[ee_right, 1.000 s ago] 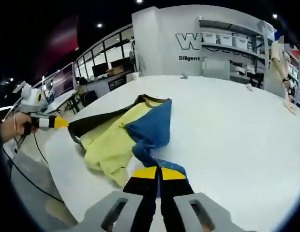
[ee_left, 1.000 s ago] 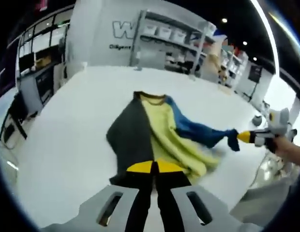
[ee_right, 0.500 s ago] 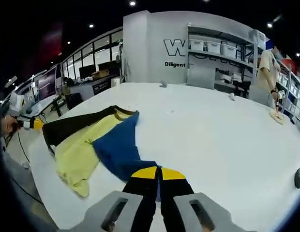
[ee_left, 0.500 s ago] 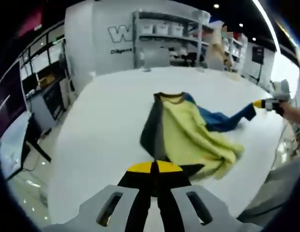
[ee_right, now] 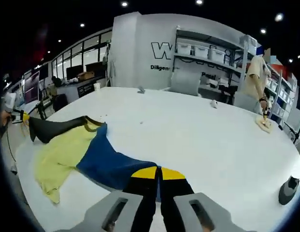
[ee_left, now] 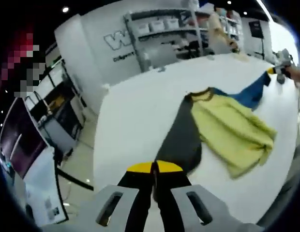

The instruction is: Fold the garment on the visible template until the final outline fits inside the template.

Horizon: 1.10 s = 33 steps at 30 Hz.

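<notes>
Garment (ee_left: 222, 125) spread on white tabletop (ee_left: 135, 121), stretched between both grippers: dark sleeve (ee_left: 181, 140) pinched in left gripper (ee_left: 154, 170), fingers (ee_left: 140, 181) pressed together on the cloth; blue sleeve (ee_right: 113, 162) pinched in right gripper (ee_right: 157, 175), fingers (ee_right: 142, 186) likewise closed on fabric. Yellow body (ee_right: 55, 157) lying between the two sleeves, rumpled along the hem, collar (ee_left: 201, 93) pointing toward the far shelves (ee_right: 213, 53). Right gripper also seen small at the far end of the blue sleeve (ee_left: 280, 71). No template outline discernible on the tabletop from here.

Step in hand, most likely: pulling the sleeves apart to flatten the garment before folding. To do well: keep both pinches firm, draw outward evenly and low to the tabletop, so the body slides flat without bunching. Then lay sleeves down taut, release only once cloth rests. Worth minding the near tabletop edge, where the hem sits close and could slip off.
</notes>
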Motion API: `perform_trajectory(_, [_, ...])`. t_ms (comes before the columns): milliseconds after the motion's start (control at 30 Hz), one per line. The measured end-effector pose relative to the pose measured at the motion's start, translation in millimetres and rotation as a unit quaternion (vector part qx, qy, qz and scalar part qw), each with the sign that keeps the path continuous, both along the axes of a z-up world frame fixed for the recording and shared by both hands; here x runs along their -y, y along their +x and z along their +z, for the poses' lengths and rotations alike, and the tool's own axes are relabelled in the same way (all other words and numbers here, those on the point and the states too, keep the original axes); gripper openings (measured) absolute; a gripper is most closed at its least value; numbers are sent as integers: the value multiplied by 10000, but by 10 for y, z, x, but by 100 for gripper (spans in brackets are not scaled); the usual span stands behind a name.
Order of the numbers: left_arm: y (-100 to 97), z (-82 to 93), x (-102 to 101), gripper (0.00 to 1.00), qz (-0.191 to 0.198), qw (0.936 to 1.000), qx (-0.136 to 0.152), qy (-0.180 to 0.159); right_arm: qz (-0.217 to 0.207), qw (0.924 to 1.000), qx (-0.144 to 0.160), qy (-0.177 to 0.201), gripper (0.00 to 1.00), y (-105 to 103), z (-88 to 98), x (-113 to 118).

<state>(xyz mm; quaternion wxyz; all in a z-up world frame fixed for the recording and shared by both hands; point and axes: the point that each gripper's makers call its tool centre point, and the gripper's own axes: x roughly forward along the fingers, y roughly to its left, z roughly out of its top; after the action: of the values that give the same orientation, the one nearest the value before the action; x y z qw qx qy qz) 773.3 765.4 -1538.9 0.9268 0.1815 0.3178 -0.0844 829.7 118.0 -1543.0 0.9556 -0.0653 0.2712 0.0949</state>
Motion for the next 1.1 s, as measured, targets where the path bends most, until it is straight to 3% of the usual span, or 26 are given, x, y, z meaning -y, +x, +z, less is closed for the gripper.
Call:
perform_trajectory(67, [70,11,-44,0,-45,9999,21,116,3,10000,-27,-61,0,54,-12,67])
perform_trajectory(100, [157,41,-94,0,-206,9987,60,463,-21,9999,-78,-143,0,101,-19,134])
perform_trajectory(267, [387,-4,-284,0,-141,9986,-41,516,-108,9993,-252,-254,0,193,-74,273])
perform_trajectory(367, [458,-81,-384,0,88,9998,-119,134,-213,9992,-339,-80,0,267,-107,354])
perform_trajectory(467, [475,-82,-500,0,113,9996,-102,235,-221,9990,-383,-110,0,291,-126,377])
perform_trajectory(500, [483,-103,-543,0,125,9994,-143,301,-176,9985,-450,-273,0,306,-148,434])
perform_trajectory(567, [606,-246,-708,0,102,9977,-387,543,-148,9975,-582,-385,0,433,-240,535])
perform_trajectory(700, [649,-359,-808,0,40,9924,-729,992,-245,9961,-738,-405,0,534,-374,630])
perform_trajectory(767, [783,-513,-872,0,-43,9894,-876,1160,-282,9951,-842,-442,0,568,-453,650])
perform_trajectory(800, [730,-479,-872,0,1,9893,-878,1163,-284,9942,-912,-494,0,585,-499,667])
perform_trajectory(900, [837,-569,-966,0,292,9905,-866,1031,-322,9926,-1018,-573,0,621,-541,689])
perform_trajectory(933, [782,-645,-988,0,546,9898,-1025,826,-368,9921,-1052,-570,0,638,-601,709])
perform_trajectory(967, [761,-747,-1046,0,578,9867,-1206,927,-428,9910,-1101,-630,0,728,-689,768])
perform_trajectory(1067, [811,-876,-1119,0,539,9853,-1283,990,-454,9894,-1183,-704,0,695,-713,797])
perform_trajectory(1100, [810,-905,-1110,0,635,9858,-1318,821,-459,9890,-1205,-727,0,690,-726,803])
